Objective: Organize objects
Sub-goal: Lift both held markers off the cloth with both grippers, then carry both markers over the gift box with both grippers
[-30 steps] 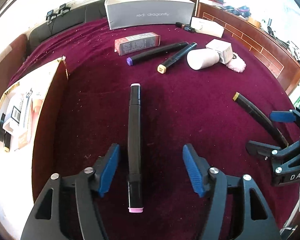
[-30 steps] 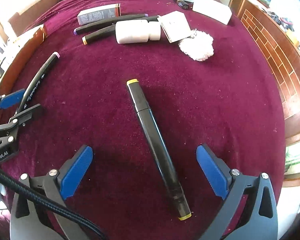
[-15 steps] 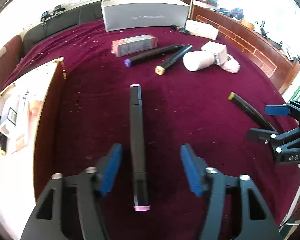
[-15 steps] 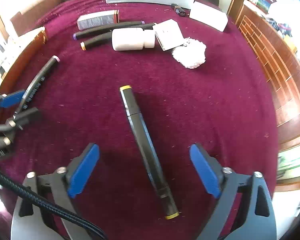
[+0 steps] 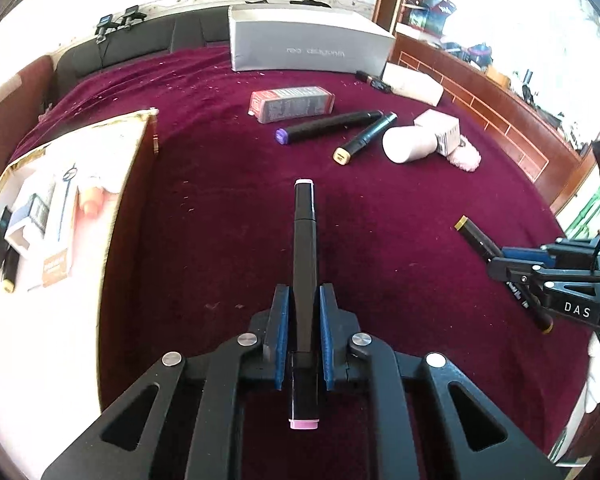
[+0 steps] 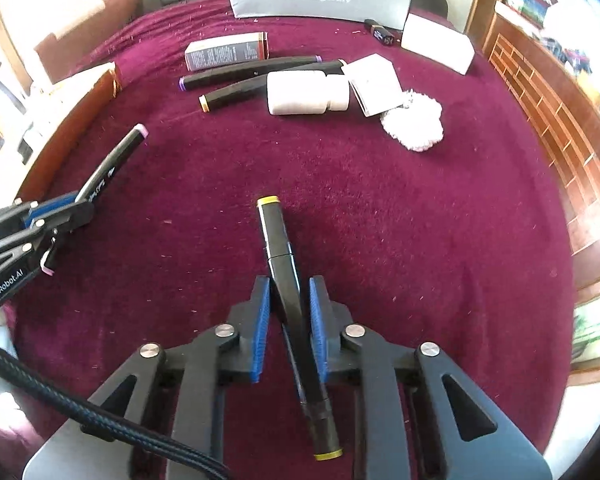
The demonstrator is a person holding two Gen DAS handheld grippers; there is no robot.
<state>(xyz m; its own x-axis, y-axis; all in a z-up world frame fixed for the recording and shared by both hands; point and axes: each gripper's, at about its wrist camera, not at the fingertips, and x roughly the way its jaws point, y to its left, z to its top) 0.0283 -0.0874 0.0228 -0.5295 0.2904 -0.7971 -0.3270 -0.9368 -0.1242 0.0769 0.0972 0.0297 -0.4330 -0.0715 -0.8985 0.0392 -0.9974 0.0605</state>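
A black marker with pink caps point(image 5: 305, 240) lies along my left gripper point(image 5: 303, 300). The jaws are closing tight, and both blue pads press its barrel, so the gripper is shut on it. In the right wrist view the same marker point(image 6: 116, 160) sticks out of the left gripper point(image 6: 76, 208), tilted over the maroon cloth. My right gripper point(image 6: 288, 292) is closing likewise, pads pressed on a black marker with yellow caps point(image 6: 274, 228). From the left wrist view that marker point(image 5: 474, 236) shows in the right gripper point(image 5: 500, 258) at the far right.
An open carton point(image 5: 132, 184) holding several small items stands at the left. Farther back lie a purple-capped marker point(image 5: 328, 126), an orange-capped marker point(image 5: 364, 138), a white bottle point(image 5: 408, 144), a small printed box point(image 5: 292, 104), a fluffy puff point(image 6: 414, 122) and a long grey box point(image 5: 308, 46).
Both grippers stood open around their markers and have closed on them. The left gripper with the pink-capped marker has shifted slightly; the right one stayed in place.
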